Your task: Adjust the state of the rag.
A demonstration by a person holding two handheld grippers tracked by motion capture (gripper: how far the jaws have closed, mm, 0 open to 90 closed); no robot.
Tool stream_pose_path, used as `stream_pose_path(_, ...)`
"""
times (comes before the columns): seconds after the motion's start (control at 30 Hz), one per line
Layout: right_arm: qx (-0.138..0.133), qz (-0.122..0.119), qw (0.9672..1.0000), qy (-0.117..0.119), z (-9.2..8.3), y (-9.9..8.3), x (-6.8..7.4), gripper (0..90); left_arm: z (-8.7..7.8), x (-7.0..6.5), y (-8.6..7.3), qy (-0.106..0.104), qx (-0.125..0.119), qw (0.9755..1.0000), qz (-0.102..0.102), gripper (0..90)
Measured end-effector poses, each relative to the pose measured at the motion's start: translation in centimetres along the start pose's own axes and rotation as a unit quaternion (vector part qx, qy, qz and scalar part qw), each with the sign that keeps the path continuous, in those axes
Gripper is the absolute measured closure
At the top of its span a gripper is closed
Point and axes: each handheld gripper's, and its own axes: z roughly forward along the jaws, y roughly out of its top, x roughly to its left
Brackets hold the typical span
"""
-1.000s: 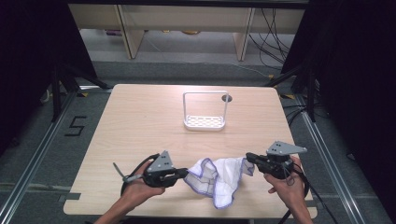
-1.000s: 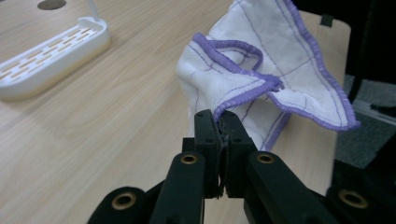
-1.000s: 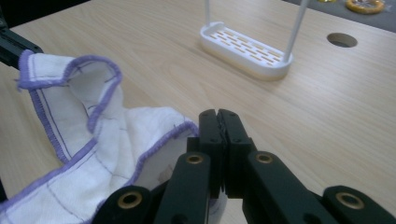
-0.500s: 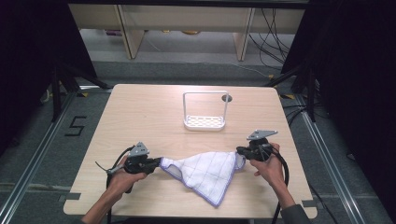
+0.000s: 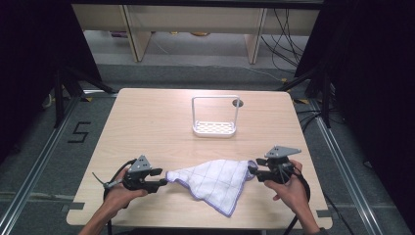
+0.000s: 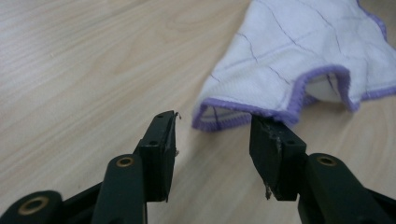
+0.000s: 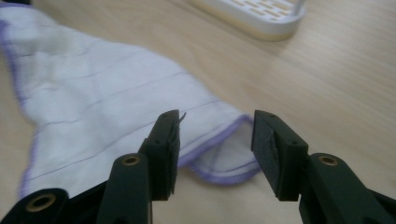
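We hold a gripper in each hand at the near edge of the table (image 5: 147, 117). The left gripper (image 5: 163, 182) sits at about 7 o'clock and the right gripper (image 5: 253, 171) at about 5 o'clock. Between them lies the white cloth (image 5: 215, 182) with a purple edge, spread out flat on the table. One corner points toward each gripper, and one corner points back at us.

Both sets of jaws have just been opening. In the left gripper view the jaws stand apart, and the cloth's (image 6: 299, 56) rolled corner lies just past their tips, with the right-hand tip at its hem. In the right gripper view the jaws are apart too, with the cloth's (image 7: 102, 102) corner lying loose between and under them. Nothing is pinched.

We think the step is letting go after laying the cloth flat. Next we would likely need to pick new corners to fold it.

Farther off, at 12 o'clock, stands a small white rack (image 5: 215, 117) with a tall handle. Its holed tray has nothing in it.
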Motion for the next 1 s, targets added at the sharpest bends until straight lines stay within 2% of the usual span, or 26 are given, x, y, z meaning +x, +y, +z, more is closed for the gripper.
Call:
stream_pose_path(0.03, 0.0, -0.003, 1.0, 0.007, -0.2, -0.2, 0.5, 52.0, -0.4, -0.2, -0.2, 0.002, 0.008, 0.9999, 0.013, 49.8)
stream_pose_path(0.07, -0.005, -0.009, 0.9999, 0.013, -0.4, -0.5, 1.3, 52.0, -0.9, -0.6, -0.4, 0.004, 0.008, 0.9998, 0.018, 48.9)
stream_pose_path(0.13, -0.002, -0.005, 0.9993, 0.037, -0.6, -1.4, 2.8, 51.5, -1.3, -1.0, -0.5, 0.009, 0.004, 0.9997, 0.024, 46.0)
stream_pose_path(0.23, 0.004, -0.013, 0.9986, 0.052, -0.6, -2.2, 3.8, 50.1, -1.8, -1.8, -0.7, 0.008, -0.002, 0.9991, 0.041, 45.0)
stream_pose_path(0.27, 0.011, -0.006, 0.9984, 0.056, -0.7, -2.5, 4.3, 50.1, -1.9, -1.9, -0.7, 0.012, 0.007, 0.9984, 0.055, 44.8)
stream_pose_path(0.3, 0.012, -0.014, 0.9982, 0.057, -0.7, -2.7, 4.6, 50.1, -1.9, -2.1, -0.7, 0.009, 0.003, 0.9984, 0.055, 44.2)
stream_pose_path(0.37, 0.016, -0.011, 0.998, 0.061, -0.6, -3.0, 5.3, 49.8, -1.7, -2.3, -0.6, 0.01, 0.0, 0.9988, 0.049, 43.3)
stream_pose_path(0.4, 0.015, -0.018, 0.9977, 0.063, -0.5, -3.1, 5.5, 49.6, -1.5, -2.2, -0.6, 0.011, -0.002, 0.9989, 0.046, 42.9)
stream_pose_path(0.5, 0.021, -0.029, 0.997, 0.069, -0.2, -3.6, 6.6, 49.4, -1.2, -2.2, -0.6, 0.012, 0.001, 0.9987, 0.049, 42.3)
stream_pose_path(0.6, 0.036, -0.035, 0.9956, 0.08, 0.4, -4.1, 7.6, 50.0, -0.9, -2.2, -0.6, 0.008, 0.003, 0.999, 0.045, 41.8)
stream_pose_path(0.77, 0.047, -0.059, 0.9931, 0.089, 1.8, -4.8, 9.0, 50.3, -1.0, -2.3, -0.7, 0.006, 0.005, 0.9991, 0.041, 41.8)
stream_pose_path(0.8, 0.057, -0.079, 0.9907, 0.095, 2.3, -4.8, 9.5, 51.2, -1.0, -2.3, -0.7, 0.007, 0.004, 0.9992, 0.04, 41.6)
stream_pose_path(0.87, 0.062, -0.08, 0.9905, 0.093, 2.7, -5.0, 9.9, 52.1, -1.0, -2.2, -0.7, 0.006, 0.004, 0.9992, 0.039, 41.5)
stream_pose_path(0.9, 0.072, -0.088, 0.9892, 0.093, 2.9, -5.0, 9.9, 53.1, -1.0, -2.2, -0.7, 0.006, 0.004, 0.9992, 0.038, 41.4)
stream_pose_path(0.97, 0.071, -0.086, 0.9896, 0.091, 3.2, -5.2, 10.1, 56.7, -1.0, -2.1, -0.7, 0.009, 0.006, 0.9992, 0.039, 41.0)
stream_pose_path(1.0, 0.08, -0.097, 0.9885, 0.084, 3.2, -5.2, 10.0, 58.9, -1.0, -2.2, -0.7, 0.009, 0.004, 0.9994, 0.033, 40.9)
